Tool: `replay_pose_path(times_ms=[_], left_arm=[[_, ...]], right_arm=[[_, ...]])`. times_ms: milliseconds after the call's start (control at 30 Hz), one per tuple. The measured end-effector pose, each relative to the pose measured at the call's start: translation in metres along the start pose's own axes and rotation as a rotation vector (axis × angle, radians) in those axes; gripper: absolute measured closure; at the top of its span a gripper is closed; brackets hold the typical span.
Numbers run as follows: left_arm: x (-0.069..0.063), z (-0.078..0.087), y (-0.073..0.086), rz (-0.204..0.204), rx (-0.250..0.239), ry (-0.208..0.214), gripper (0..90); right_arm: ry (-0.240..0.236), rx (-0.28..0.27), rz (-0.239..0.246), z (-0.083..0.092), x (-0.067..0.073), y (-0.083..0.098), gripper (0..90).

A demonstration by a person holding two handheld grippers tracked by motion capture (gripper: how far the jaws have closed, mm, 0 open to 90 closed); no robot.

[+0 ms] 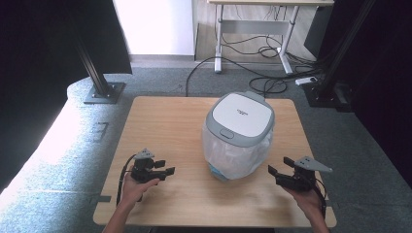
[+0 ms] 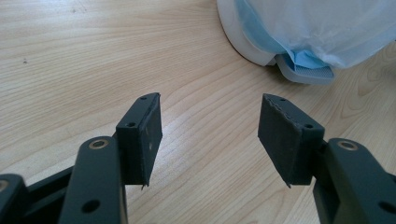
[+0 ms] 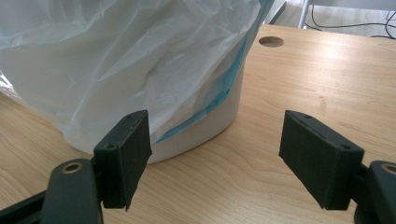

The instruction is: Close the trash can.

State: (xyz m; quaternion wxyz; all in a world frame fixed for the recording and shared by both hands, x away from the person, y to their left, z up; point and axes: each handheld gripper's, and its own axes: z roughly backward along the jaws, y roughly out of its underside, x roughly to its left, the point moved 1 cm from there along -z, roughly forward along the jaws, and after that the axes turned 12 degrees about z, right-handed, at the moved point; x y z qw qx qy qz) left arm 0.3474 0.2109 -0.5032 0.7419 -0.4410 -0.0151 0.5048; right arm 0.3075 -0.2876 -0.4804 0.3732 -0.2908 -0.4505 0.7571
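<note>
I see the wooden counter (image 1: 165, 126) carrying a white bin (image 1: 238, 136) with a grey-rimmed lid, a thin plastic bag (image 3: 116, 60) draped down its sides, standing right of the middle. My left gripper (image 1: 163, 169) sits low to the bin's left, fingers (image 2: 140, 140) spread over bare wood. My right gripper (image 1: 280, 167) sits near the bin's right side, fingers spread, nothing between them.

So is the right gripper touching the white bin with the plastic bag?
Apart. The high view shows bare table between the right gripper and the white bin.
</note>
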Motion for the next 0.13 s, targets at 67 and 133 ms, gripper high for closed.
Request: replay_pose_path(times_ms=[67, 133], left_arm=[[0.0008, -0.0002, -0.0001, 0.0, -0.001, -0.004, 39.8], [0.0009, -0.0005, -0.0001, -0.002, -0.001, -0.005, 39.6]], right_arm=[[-0.002, -0.002, 0.0, 0.0002, 0.0006, -0.0003, 24.0], [-0.001, -0.001, 0.001, 0.0001, 0.0006, -0.0002, 24.0]])
